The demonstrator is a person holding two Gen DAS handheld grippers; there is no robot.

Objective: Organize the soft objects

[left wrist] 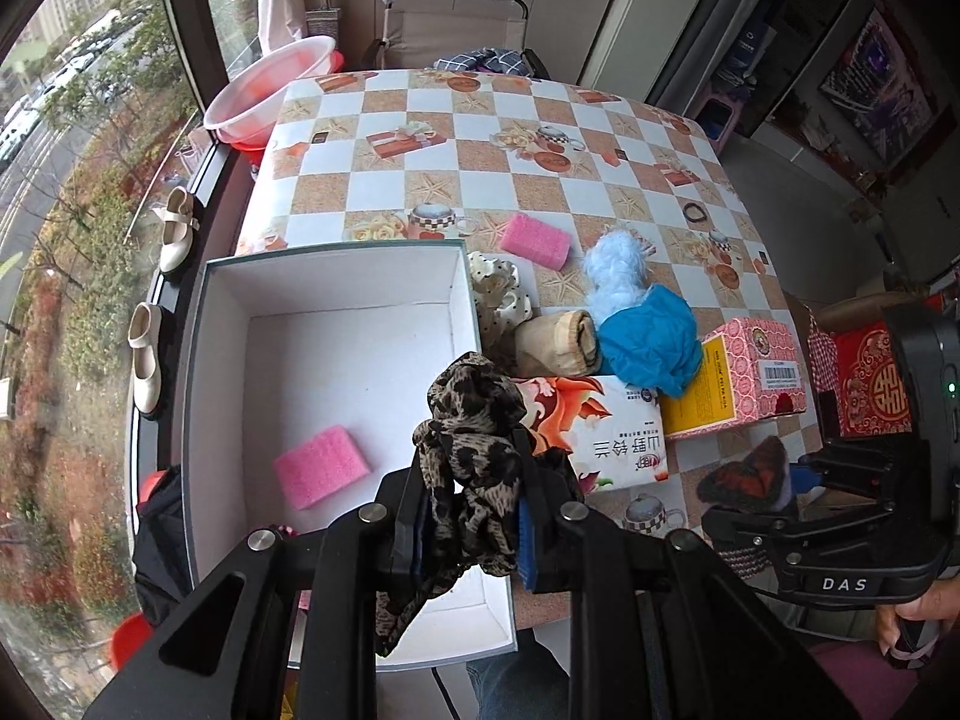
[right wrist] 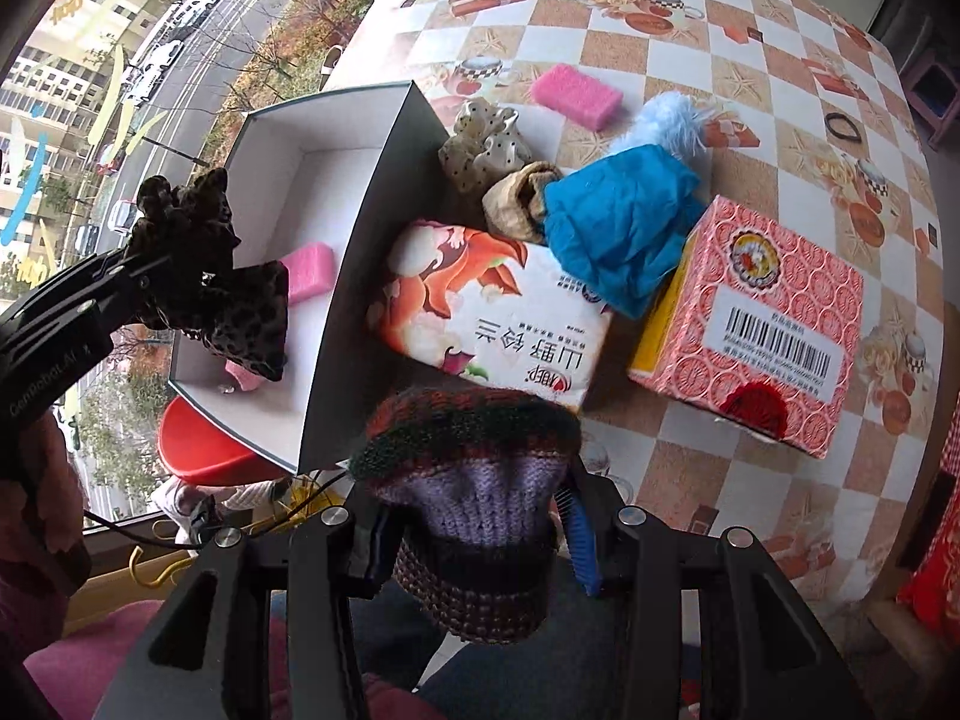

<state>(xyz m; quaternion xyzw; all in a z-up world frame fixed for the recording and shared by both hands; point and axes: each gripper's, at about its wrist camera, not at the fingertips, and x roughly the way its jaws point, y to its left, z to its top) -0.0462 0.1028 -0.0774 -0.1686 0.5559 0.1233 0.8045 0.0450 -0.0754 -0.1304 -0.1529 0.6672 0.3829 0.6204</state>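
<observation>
Left claw (left wrist: 474,480) clenched on leopard-print scarf (left wrist: 474,438), hanging over white box (left wrist: 336,288); open interior toward nine o'clock. Right claw (right wrist: 474,516) clamped on knit hat (right wrist: 468,450), box at ten o'clock, farther off.

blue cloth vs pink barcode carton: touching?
Touching. The right wrist view shows the blue cloth draped against the pink barcode carton, its edge overlapping the carton's yellow side with no gap.

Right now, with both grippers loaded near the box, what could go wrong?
1. The leopard scrunchie hangs loosely from the left gripper over the white box's near corner; its trailing end may snag the rim or drop outside.
2. The right gripper holds the bulky knitted piece beside the tissue pack, which could get nudged.
</observation>
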